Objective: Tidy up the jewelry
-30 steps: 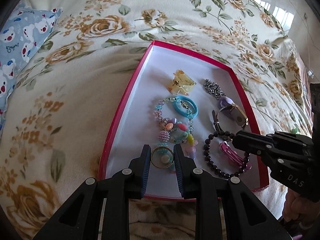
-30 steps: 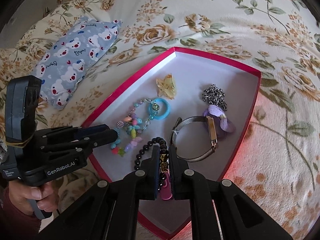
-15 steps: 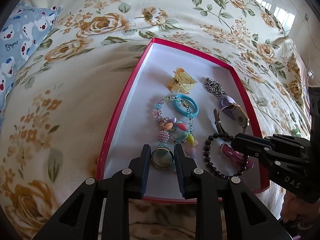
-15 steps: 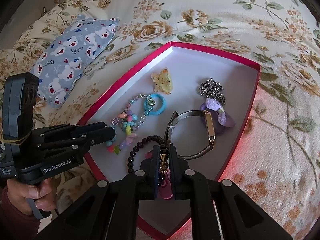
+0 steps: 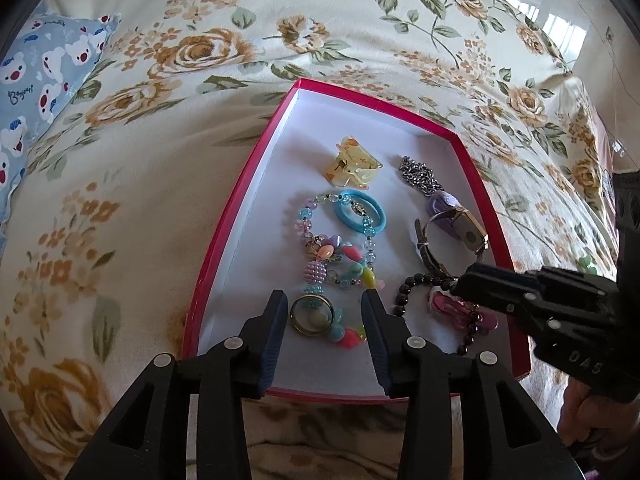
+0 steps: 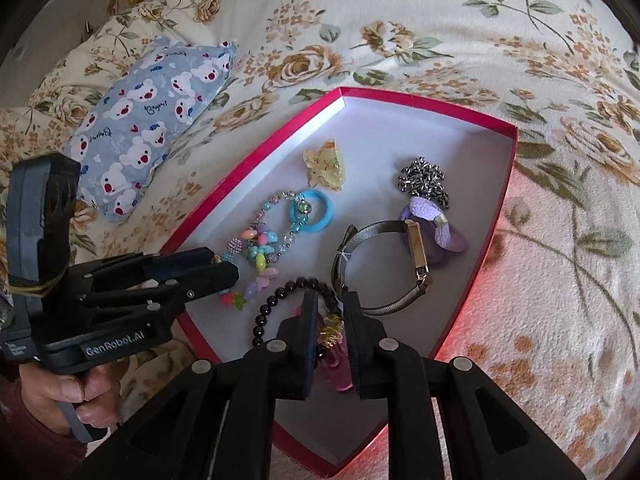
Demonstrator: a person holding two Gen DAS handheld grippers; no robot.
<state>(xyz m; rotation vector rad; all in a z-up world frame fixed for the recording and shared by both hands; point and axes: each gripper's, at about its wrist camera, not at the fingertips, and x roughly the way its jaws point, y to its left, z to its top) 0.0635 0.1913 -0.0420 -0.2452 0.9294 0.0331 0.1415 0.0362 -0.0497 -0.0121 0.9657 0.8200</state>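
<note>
A red-rimmed box (image 5: 236, 216) with a white floor lies on the floral bed and holds the jewelry. My left gripper (image 5: 324, 314) is open over its near edge, and a gold ring (image 5: 311, 315) lies free between the fingers on a colourful bead bracelet (image 5: 340, 256). My right gripper (image 6: 330, 312) is slightly open around a pink hair clip (image 6: 338, 364) that lies over a dark bead bracelet (image 6: 276, 300). In the box also lie a yellow claw clip (image 5: 352, 164), a blue ring (image 5: 360, 216), a watch (image 6: 400, 264), a silver chain (image 6: 424, 180) and a purple piece (image 6: 428, 210).
A blue bear-print pillow (image 6: 148, 120) lies on the bed left of the box. The floral bedspread (image 5: 120, 160) surrounds the box on all sides. A hand (image 6: 68, 396) holds the left gripper's handle at the lower left of the right wrist view.
My left gripper has opened and let go of the gold ring, which now lies in the box. My right gripper's fingers have parted a little around the pink clip.
</note>
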